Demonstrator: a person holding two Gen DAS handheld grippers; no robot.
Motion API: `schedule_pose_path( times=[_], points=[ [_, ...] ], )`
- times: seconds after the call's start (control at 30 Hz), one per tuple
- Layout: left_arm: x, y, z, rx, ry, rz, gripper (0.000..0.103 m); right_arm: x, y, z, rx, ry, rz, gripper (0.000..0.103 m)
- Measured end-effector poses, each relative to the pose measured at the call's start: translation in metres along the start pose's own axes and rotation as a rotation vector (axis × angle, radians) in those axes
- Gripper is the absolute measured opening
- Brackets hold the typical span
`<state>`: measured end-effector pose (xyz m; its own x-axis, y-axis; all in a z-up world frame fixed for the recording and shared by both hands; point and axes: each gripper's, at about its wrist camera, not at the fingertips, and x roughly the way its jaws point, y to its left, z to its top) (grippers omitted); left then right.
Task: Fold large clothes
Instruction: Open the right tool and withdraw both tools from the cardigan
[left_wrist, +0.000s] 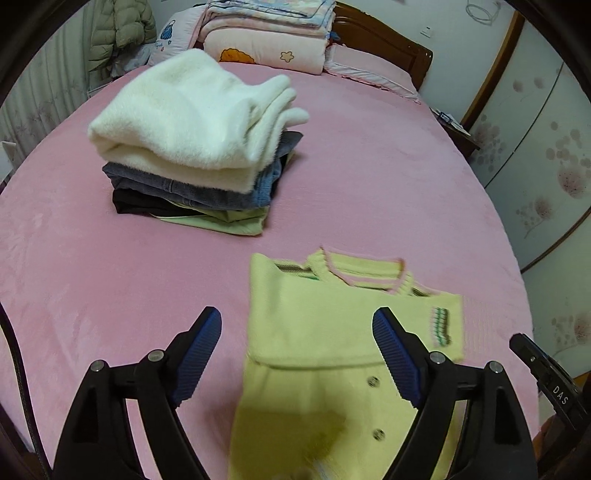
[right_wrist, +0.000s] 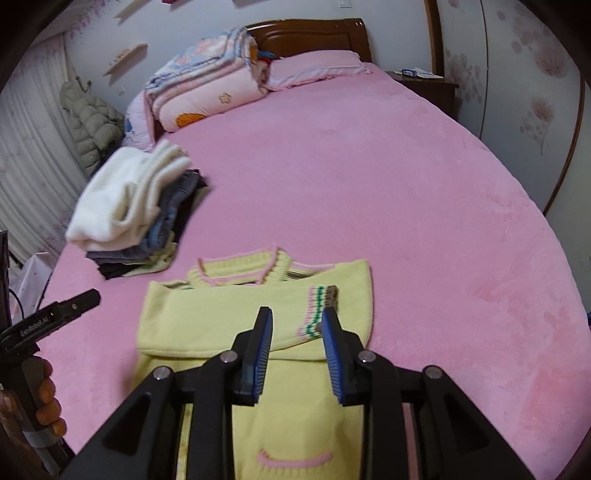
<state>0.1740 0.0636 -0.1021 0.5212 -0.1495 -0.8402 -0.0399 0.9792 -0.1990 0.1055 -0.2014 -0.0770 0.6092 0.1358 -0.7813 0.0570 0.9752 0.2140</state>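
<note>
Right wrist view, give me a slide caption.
Open right tongs above a yellow sweater on a pink bed.

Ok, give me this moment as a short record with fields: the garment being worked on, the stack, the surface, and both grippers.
garment: yellow sweater lying on the bed, sleeves folded across the body, collar toward the headboard
stack: folded clothes beyond the sweater, apart from it; white fluffy garment on top, denim and dark items beneath
surface: pink bed cover
left gripper: open wide above the sweater, holding nothing
right gripper: fingers parted over the folded sleeve cuff, not gripping
bedding: folded quilts at the headboard
</note>
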Motion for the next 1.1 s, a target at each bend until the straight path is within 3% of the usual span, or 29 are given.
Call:
schedule_pose_path(
  times=[0.23, 0.5, 0.93, 1.0, 1.1],
  points=[
    [-0.039, -0.020, -0.012, -0.009, 0.034, 0.015, 0.087, -0.042, 0.012, 0.006, -0.026, -0.020, 0.059, 0.028],
    [-0.079, -0.044, -0.025, 0.044, -0.016, 0.057, 0.087, -0.076, 0.011, 0.001, -0.055, -0.027, 0.097, 0.028],
    [-0.107, -0.057, -0.059, 0.020, -0.040, 0.016, 0.087, -0.106, -0.001, -0.016, -0.159, -0.012, 0.125, 0.028],
    [-0.109, -0.051, -0.068, -0.002, -0.045, -0.002, 0.087, -0.107, -0.004, -0.022, -0.176, -0.006, 0.119, 0.030],
    [-0.109, -0.040, -0.082, -0.015, -0.046, -0.020, 0.087, -0.105, -0.010, -0.037, -0.181, 0.012, 0.113, 0.047]
  ],
)
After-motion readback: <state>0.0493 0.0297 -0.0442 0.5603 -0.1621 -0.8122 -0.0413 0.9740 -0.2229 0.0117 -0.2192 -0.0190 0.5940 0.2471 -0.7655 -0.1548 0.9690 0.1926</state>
